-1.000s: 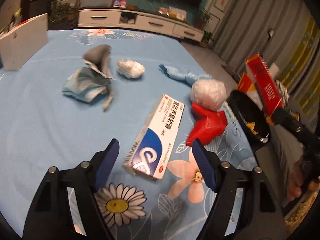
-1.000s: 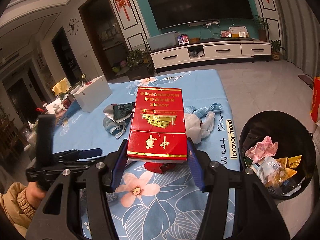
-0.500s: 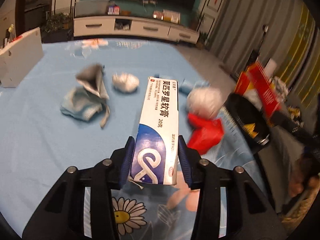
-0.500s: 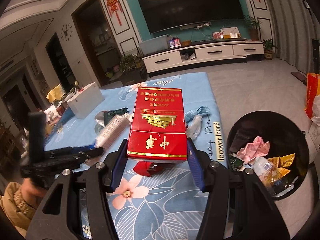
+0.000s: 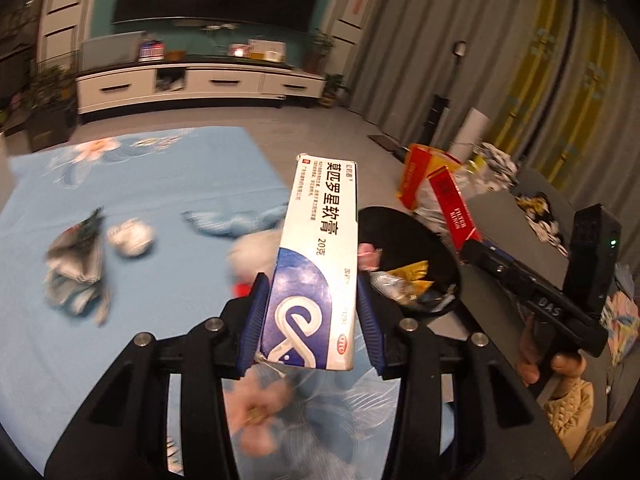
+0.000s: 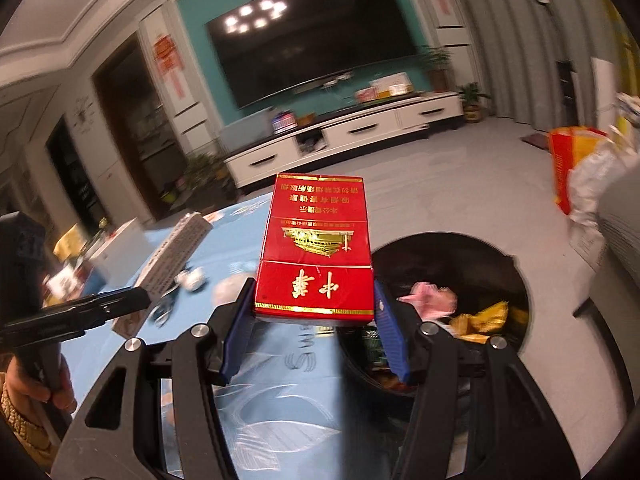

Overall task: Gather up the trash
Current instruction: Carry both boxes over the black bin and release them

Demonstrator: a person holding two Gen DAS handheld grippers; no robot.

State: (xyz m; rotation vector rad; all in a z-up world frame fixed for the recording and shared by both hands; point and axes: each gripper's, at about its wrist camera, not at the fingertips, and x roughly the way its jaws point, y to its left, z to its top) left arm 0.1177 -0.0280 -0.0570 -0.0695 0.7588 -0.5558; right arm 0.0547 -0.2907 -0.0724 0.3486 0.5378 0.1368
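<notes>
- Left gripper (image 5: 312, 320): blue fingers (image 5: 253, 320) clamp the lower end of a white-and-blue ointment box (image 5: 318, 264); printed text reads "莫匹罗星软膏", "20克", with an "OTC" mark.
- Right gripper (image 6: 314, 328): fingers (image 6: 239, 332) clamp a red cigarette pack (image 6: 316, 248) with gold characters "中华", seen upside down.
- Both items are held above the edge of the table (image 5: 152, 184), beside the black trash bin (image 6: 472, 256).
- The bin holds pink and yellow wrappers.
- The tablecloth is blue with a floral print.
</notes>
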